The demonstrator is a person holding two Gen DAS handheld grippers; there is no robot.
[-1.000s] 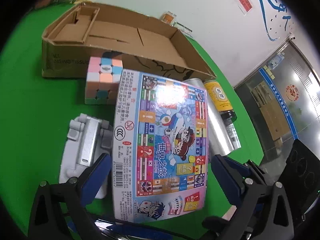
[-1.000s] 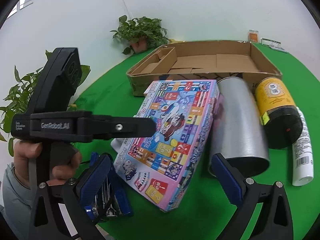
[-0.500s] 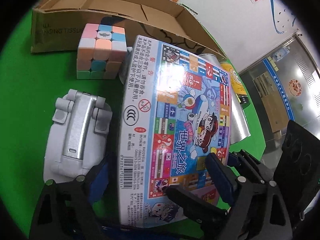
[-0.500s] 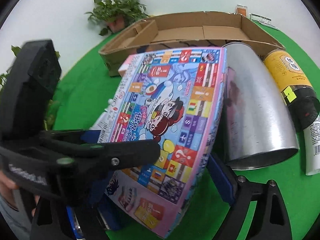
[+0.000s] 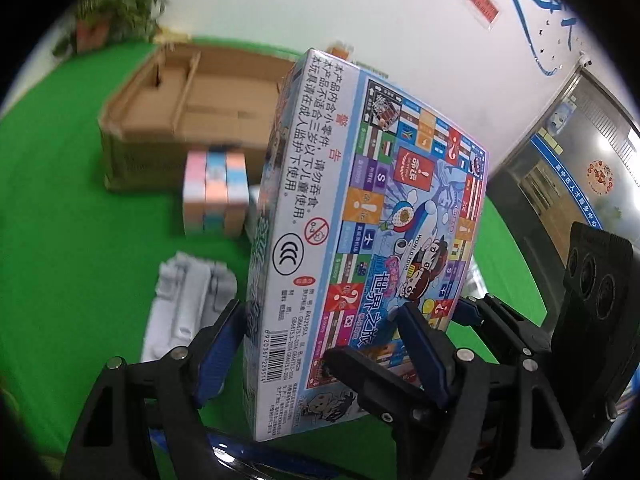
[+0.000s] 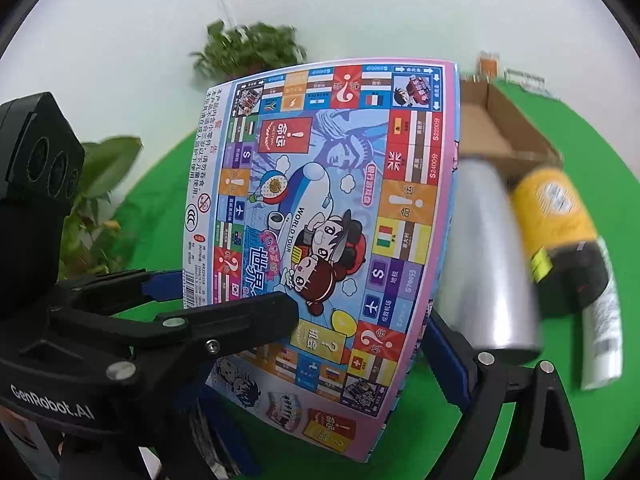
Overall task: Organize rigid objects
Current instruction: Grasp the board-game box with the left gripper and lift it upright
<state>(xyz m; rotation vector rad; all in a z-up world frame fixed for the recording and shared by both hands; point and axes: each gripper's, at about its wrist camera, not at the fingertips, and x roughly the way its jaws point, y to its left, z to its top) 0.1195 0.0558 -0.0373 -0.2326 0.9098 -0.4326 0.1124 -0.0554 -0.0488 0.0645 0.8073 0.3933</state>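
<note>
Flanking game box [image 5: 360, 216] edges, tilted

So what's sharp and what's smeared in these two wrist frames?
Left wrist: the board game box prints crisply, while the puzzle cube and cardboard box behind it are motion-blurred. Right wrist: the game box is sharp again; the silver can, yellow-labelled bottle and plant streak; edges bow from fisheye.
</note>
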